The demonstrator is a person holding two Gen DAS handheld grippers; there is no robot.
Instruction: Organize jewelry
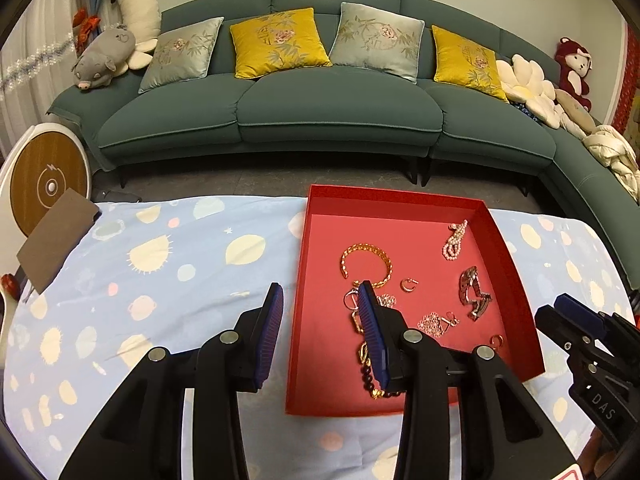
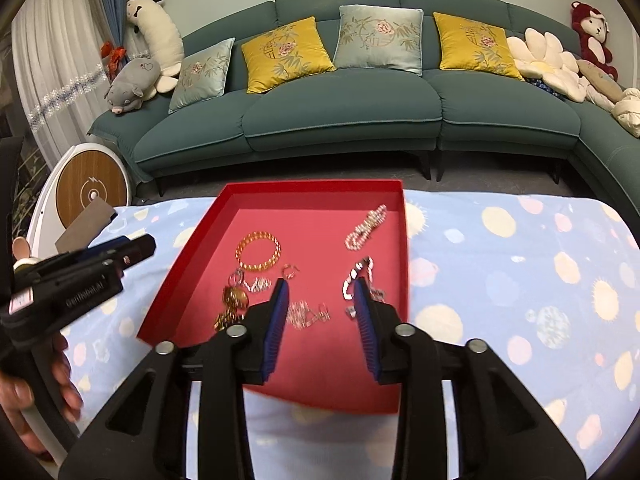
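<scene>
A red tray (image 1: 516, 256) (image 2: 188, 240) lies on the table and holds loose jewelry. A gold bangle (image 1: 348, 254) (image 2: 258, 250), a pink pearl piece (image 1: 454, 242) (image 2: 366, 228), a silver and red bracelet (image 1: 472, 290) (image 2: 358, 270), a small gold ring (image 1: 408, 284), sparkly earrings (image 1: 434, 324) (image 2: 306, 314) and a dark bead bracelet (image 1: 370, 384) lie in it. My left gripper (image 1: 322, 294) is open and empty, straddling the tray's left wall. My right gripper (image 2: 320, 286) is open and empty, above the tray's near half.
The table wears a light blue patterned cloth (image 1: 160, 280) (image 2: 520, 280). A brown card (image 1: 56, 244) lies at its far left corner. A green sofa (image 1: 328, 112) with cushions stands beyond. A round white and wood device (image 1: 44, 184) stands at the left.
</scene>
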